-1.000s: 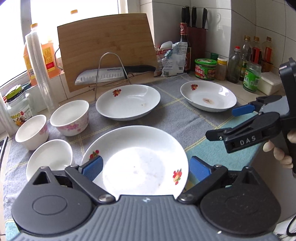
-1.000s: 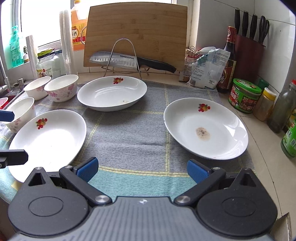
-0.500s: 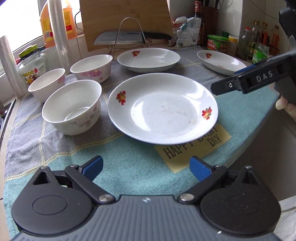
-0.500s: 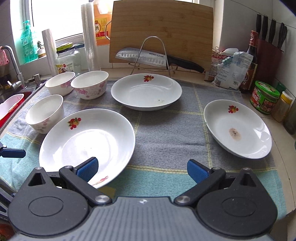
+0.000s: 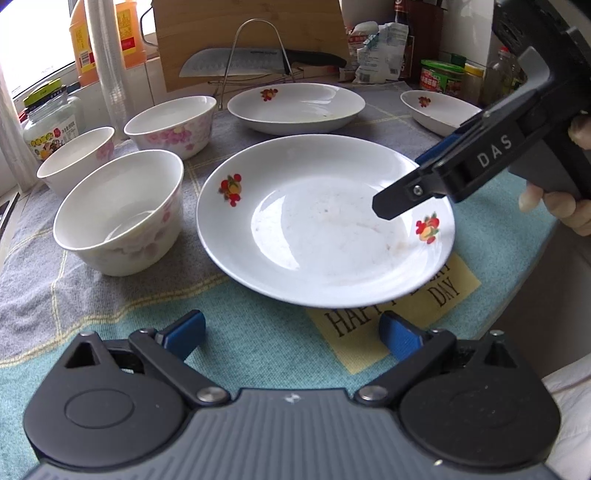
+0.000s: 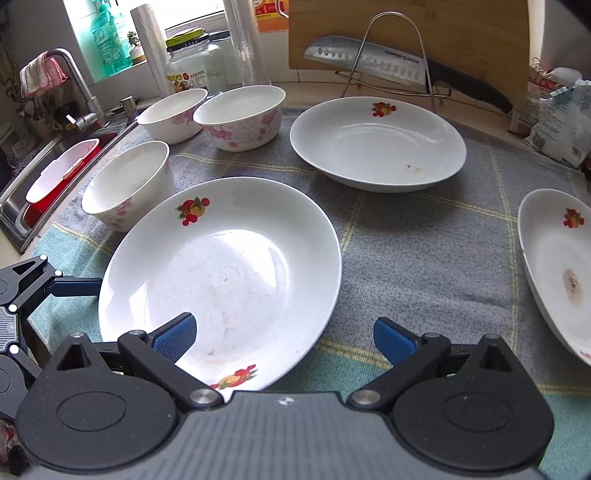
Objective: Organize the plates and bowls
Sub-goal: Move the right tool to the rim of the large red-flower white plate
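Note:
Three white fruit-print plates lie on a grey-and-teal cloth [image 5: 110, 295]: a near plate [image 5: 325, 221] [image 6: 221, 273], a far plate [image 5: 295, 107] [image 6: 376, 144] and a right plate [image 5: 439, 110] [image 6: 554, 266]. Three pink-flowered bowls stand left of them: near bowl [image 5: 118, 214] [image 6: 129, 184], middle bowl [image 5: 75, 158] [image 6: 173, 114], far bowl [image 5: 171, 125] [image 6: 240, 116]. My left gripper [image 5: 291, 332] is open and empty over the cloth, just short of the near plate. My right gripper [image 6: 284, 332] [image 5: 406, 184] is open; its jaws straddle that plate's rim, one pad over the plate and one over the cloth.
A bamboo cutting board [image 6: 406, 33] and a knife on a wire rack [image 6: 369, 62] stand at the back. A sink with a red tub [image 6: 55, 173] lies to the left. Jars and bottles [image 5: 439, 75] crowd the back right. The counter's front edge runs near a yellow label [image 5: 399, 310].
My right gripper has swung left from the right plate to the near plate's rim. My left gripper has drawn back and lower, off the near plate. No dish has moved.

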Demonstrator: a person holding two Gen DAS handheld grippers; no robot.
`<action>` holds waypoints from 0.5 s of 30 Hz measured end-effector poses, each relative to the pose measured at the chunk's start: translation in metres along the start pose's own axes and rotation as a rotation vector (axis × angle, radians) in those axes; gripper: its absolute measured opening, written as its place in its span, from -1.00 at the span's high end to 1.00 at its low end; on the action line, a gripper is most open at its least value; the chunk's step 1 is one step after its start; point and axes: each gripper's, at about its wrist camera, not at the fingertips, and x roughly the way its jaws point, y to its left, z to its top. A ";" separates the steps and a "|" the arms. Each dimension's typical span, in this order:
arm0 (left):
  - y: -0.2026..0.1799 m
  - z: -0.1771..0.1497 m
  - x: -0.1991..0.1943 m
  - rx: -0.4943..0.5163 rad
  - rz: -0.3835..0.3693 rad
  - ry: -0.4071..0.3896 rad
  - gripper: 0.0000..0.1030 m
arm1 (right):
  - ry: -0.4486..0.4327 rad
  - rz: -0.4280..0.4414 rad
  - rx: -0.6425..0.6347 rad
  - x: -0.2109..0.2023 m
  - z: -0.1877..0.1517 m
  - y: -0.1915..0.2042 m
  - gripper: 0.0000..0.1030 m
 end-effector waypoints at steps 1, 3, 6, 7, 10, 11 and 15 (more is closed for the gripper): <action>0.000 0.002 0.001 0.001 -0.001 0.004 -0.94 | 0.008 0.002 -0.014 0.005 0.004 -0.002 -1.00; -0.001 0.004 0.003 0.002 -0.005 0.007 -0.95 | 0.026 0.026 -0.032 0.014 0.012 -0.005 -1.00; 0.003 0.004 0.007 -0.017 -0.023 0.002 -0.99 | 0.044 0.057 -0.067 0.024 0.020 -0.007 -1.00; 0.004 0.003 0.007 -0.021 -0.024 -0.001 -0.99 | 0.048 0.056 -0.076 0.027 0.021 -0.008 -1.00; 0.005 0.004 0.007 -0.011 -0.031 0.000 -0.99 | 0.058 0.051 -0.108 0.029 0.024 -0.006 -1.00; 0.005 0.004 0.007 -0.006 -0.036 0.001 -0.99 | 0.061 0.050 -0.116 0.030 0.024 -0.005 -1.00; 0.008 0.007 0.010 0.033 -0.069 0.002 -0.99 | 0.086 0.020 -0.155 0.033 0.025 0.001 -1.00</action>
